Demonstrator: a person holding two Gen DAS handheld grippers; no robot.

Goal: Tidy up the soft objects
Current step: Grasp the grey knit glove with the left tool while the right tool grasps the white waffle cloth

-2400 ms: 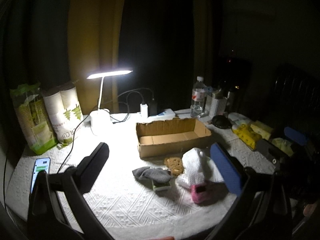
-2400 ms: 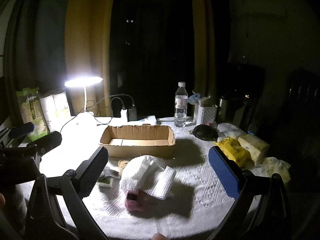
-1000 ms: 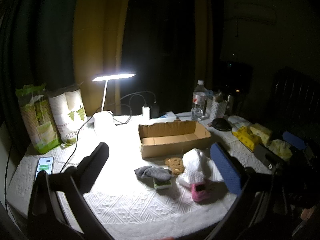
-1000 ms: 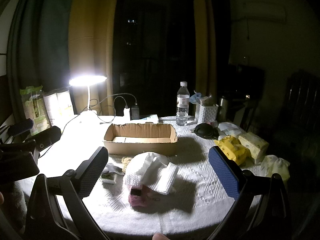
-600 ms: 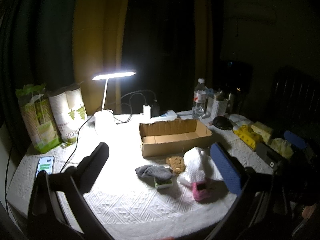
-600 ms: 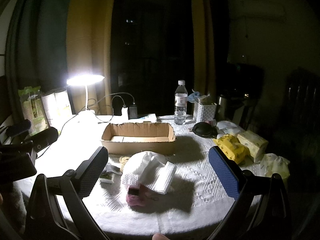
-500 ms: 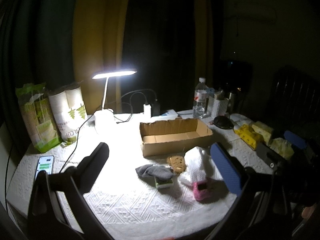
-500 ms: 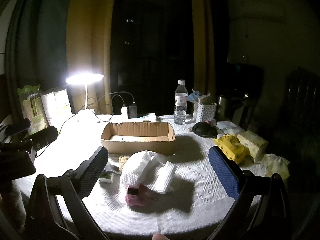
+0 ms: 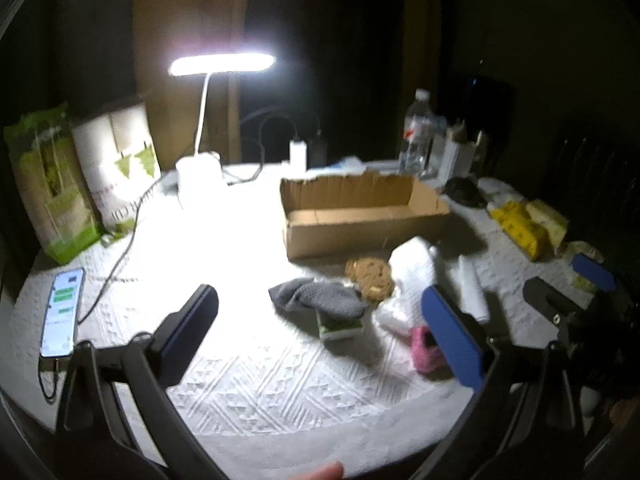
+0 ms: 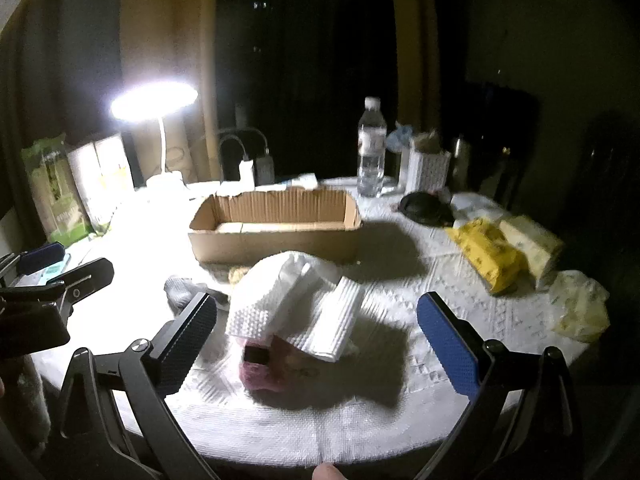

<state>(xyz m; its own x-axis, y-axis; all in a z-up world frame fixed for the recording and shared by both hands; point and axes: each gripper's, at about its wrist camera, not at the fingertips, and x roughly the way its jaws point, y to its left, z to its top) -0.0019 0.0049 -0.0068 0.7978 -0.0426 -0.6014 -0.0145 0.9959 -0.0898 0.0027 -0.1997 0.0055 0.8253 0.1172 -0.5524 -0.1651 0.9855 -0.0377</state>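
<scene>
An open cardboard box (image 9: 360,212) (image 10: 276,224) stands mid-table. In front of it lie a grey sock (image 9: 316,298) (image 10: 180,292), a brown cookie-shaped soft piece (image 9: 370,276), a white cloth (image 9: 416,276) (image 10: 292,300) and a pink soft thing (image 9: 426,348) (image 10: 260,372) partly under the cloth. A small green-and-white block (image 9: 340,326) sits under the sock. My left gripper (image 9: 320,340) is open and empty, near the front of the table. My right gripper (image 10: 320,336) is open and empty, with the white cloth between its fingers in view.
A lit desk lamp (image 9: 200,164) (image 10: 160,176) stands at the back left with cables. Paper packs (image 9: 80,176) stand at far left, a phone (image 9: 62,312) lies near the left edge. A water bottle (image 10: 372,148), white holder (image 10: 426,170), black lid (image 10: 424,208) and yellow packs (image 10: 492,256) sit at right.
Both grippers have moved forward and lower toward the pile of soft things, which now looks larger in both views. Both stay open; nothing on the table has moved.
</scene>
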